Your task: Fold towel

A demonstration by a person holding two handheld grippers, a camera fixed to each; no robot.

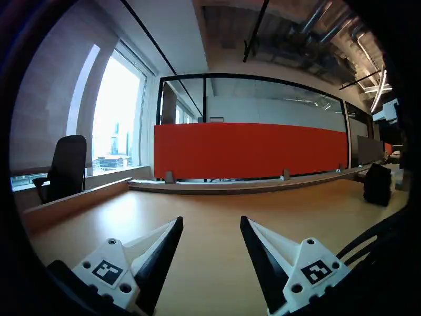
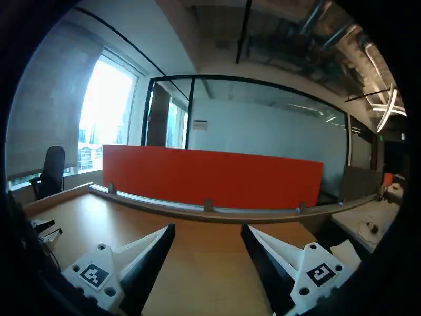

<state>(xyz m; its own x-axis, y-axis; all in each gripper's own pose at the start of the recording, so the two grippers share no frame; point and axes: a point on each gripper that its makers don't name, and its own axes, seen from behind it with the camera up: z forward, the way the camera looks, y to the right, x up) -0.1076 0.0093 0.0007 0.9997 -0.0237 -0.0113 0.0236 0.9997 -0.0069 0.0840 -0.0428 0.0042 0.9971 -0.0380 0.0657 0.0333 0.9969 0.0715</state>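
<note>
fingers (image 1: 158, 258) of the left gripper (image 1: 211, 220) stand apart, with nothing between them except bare desk (image 1: 294, 205). the right gripper (image 2: 208, 227) has its fingers (image 2: 263, 263) spread in the same way and also holds nothing.

in front of both grippers the wooden desk is wide and free up to its far edge. a low rail (image 1: 237, 184) runs along this edge, and behind it an orange divider (image 1: 247, 150) stands upright. on the window side the desk ends at a raised wooden border (image 1: 79, 203). a black office chair (image 1: 66, 171) stands beyond this border, before the bright window (image 1: 118, 116).

the left gripper view shows a black object (image 1: 378, 184) on the desk, far to the right and well apart from the fingers; i cannot tell what it is. the right gripper view shows instead the right end of the desk, and beyond a gap a second, pale desk (image 2: 363, 216). it shows also some small things (image 2: 44, 229) at the left edge, too small to name.

about the towel i cannot be sure: a white piece (image 2: 346, 248) lies just beside the right gripper's right-hand finger, near the desk's right edge, and i cannot tell whether this is the towel.
</note>
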